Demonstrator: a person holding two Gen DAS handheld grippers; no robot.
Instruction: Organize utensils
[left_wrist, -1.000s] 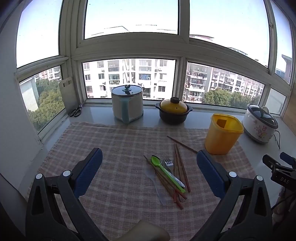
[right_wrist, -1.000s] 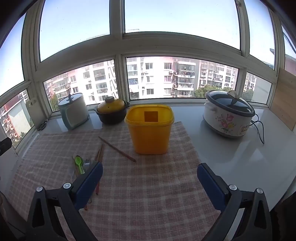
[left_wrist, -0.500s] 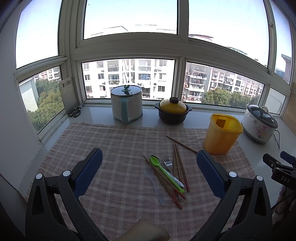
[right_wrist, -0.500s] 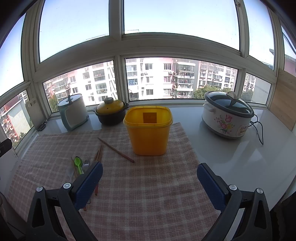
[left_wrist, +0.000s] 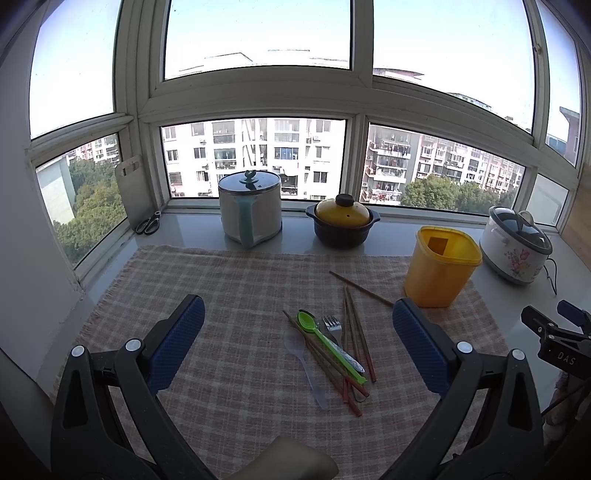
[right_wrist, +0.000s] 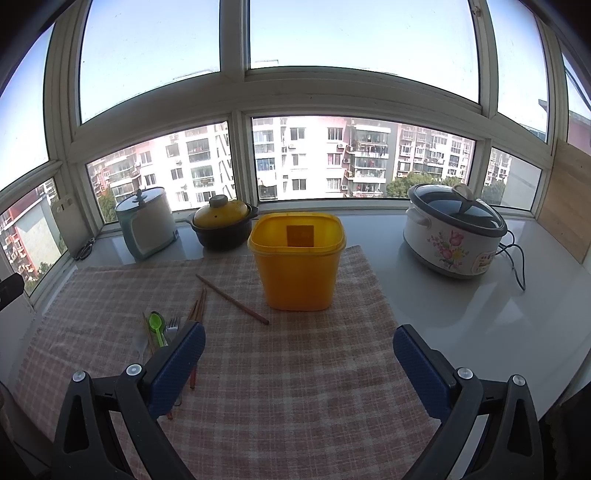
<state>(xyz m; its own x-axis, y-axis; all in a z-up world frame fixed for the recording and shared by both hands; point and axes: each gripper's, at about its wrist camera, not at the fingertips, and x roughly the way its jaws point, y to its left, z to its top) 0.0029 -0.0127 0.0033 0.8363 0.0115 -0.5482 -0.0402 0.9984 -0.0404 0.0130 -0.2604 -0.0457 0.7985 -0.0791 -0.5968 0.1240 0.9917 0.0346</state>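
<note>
A pile of utensils lies on the checked cloth (left_wrist: 229, 291): a green spoon (left_wrist: 325, 338), a metal fork (left_wrist: 338, 338), a clear plastic spoon (left_wrist: 304, 363) and several brown chopsticks (left_wrist: 354, 332). One chopstick (right_wrist: 232, 300) lies apart, towards the yellow container (right_wrist: 297, 260). My left gripper (left_wrist: 297, 343) is open and empty, held above and short of the pile. My right gripper (right_wrist: 299, 354) is open and empty, in front of the yellow container (left_wrist: 441, 266), with the pile (right_wrist: 162, 328) partly hidden behind its left finger.
On the sill at the back stand a white-and-blue pot (left_wrist: 251, 206), a yellow-lidded casserole (left_wrist: 342, 221) and a flowered rice cooker (right_wrist: 452, 230) with its cord. Scissors (left_wrist: 147, 223) and a cutting board (left_wrist: 133, 192) lean at the far left. Windows close the back.
Both grippers have drifted slightly back and up; the utensils and container sit a little higher in view. Nothing was grasped or moved.
</note>
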